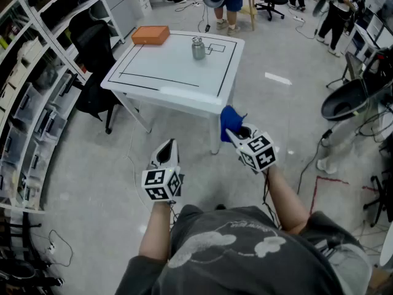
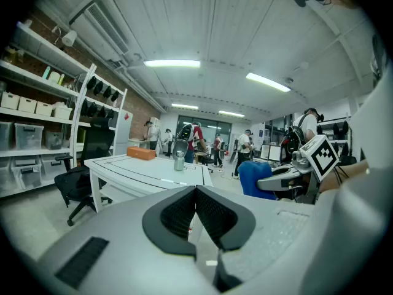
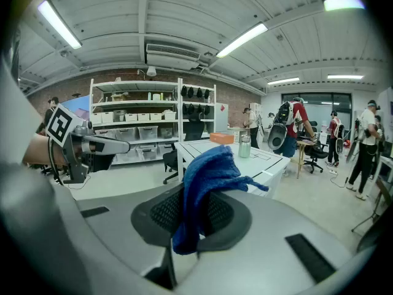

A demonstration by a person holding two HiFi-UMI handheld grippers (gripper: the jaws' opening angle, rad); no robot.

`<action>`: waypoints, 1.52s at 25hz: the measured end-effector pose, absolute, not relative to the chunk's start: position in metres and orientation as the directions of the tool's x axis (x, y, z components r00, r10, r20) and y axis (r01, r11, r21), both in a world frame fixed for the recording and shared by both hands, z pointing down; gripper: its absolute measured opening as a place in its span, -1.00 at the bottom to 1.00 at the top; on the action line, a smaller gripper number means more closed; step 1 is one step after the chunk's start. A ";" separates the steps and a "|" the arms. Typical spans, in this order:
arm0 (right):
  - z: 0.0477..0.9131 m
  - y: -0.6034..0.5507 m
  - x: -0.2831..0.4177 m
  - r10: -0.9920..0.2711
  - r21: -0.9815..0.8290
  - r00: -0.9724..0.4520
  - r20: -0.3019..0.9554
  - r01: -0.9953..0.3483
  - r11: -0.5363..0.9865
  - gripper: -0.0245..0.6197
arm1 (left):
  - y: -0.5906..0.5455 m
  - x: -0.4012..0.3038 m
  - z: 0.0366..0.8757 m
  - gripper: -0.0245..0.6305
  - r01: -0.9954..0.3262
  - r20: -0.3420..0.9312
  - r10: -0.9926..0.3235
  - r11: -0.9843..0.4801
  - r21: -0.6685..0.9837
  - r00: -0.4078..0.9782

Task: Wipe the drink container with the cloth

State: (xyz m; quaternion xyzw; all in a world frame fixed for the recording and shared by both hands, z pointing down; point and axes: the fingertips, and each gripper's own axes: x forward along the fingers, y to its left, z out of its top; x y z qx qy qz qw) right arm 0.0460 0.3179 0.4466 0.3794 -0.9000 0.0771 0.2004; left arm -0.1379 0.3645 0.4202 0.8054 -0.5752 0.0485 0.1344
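A small metal drink container with a lid stands upright on the white table, far from both grippers; it also shows as a drink container and a drink container in the gripper views. My right gripper is shut on a blue cloth, held in the air just off the table's near right corner. The cloth bunches up between the jaws. My left gripper is shut with nothing in it, lower left of the right one, over the floor.
An orange box lies at the table's far left corner. Black tape lines mark the tabletop. Shelving with bins and a black office chair stand left of the table. People and chairs fill the far side of the room.
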 end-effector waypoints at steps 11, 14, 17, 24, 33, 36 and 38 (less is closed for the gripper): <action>0.452 0.322 0.046 -0.635 0.002 -0.647 0.423 -0.700 0.715 -0.79 | 0.369 -0.131 0.423 -0.92 -0.945 0.242 -0.916 -0.289 0.153 0.320; 0.451 0.327 0.048 -0.623 0.013 -0.663 0.416 -0.681 0.733 -0.79 | 0.372 -0.129 0.427 -0.92 -0.948 0.249 -0.918 -0.274 0.161 0.308; 0.454 0.326 0.052 -0.622 0.017 -0.666 0.412 -0.677 0.736 -0.79 | 0.369 -0.128 0.428 -0.92 -0.950 0.239 -0.923 -0.268 0.160 0.301; 0.464 0.294 0.056 -0.631 -0.014 -0.653 0.419 -0.699 0.715 -0.79 | 0.344 -0.128 0.433 -0.92 -0.950 0.241 -0.923 -0.265 0.164 0.299; 0.482 0.222 0.068 -0.670 -0.013 -0.589 0.452 -0.756 0.655 -0.79 | 0.242 -0.138 0.452 -0.92 -0.938 0.250 -0.910 -0.288 0.190 0.330; 0.482 0.189 0.068 -0.680 -0.019 -0.568 0.464 -0.774 0.633 -0.79 | 0.201 -0.139 0.451 -0.92 -0.930 0.256 -0.898 -0.320 0.180 0.359; 0.480 0.162 0.066 -0.687 -0.020 -0.556 0.468 -0.783 0.621 -0.79 | 0.171 -0.141 0.451 -0.92 -0.924 0.260 -0.889 -0.339 0.178 0.376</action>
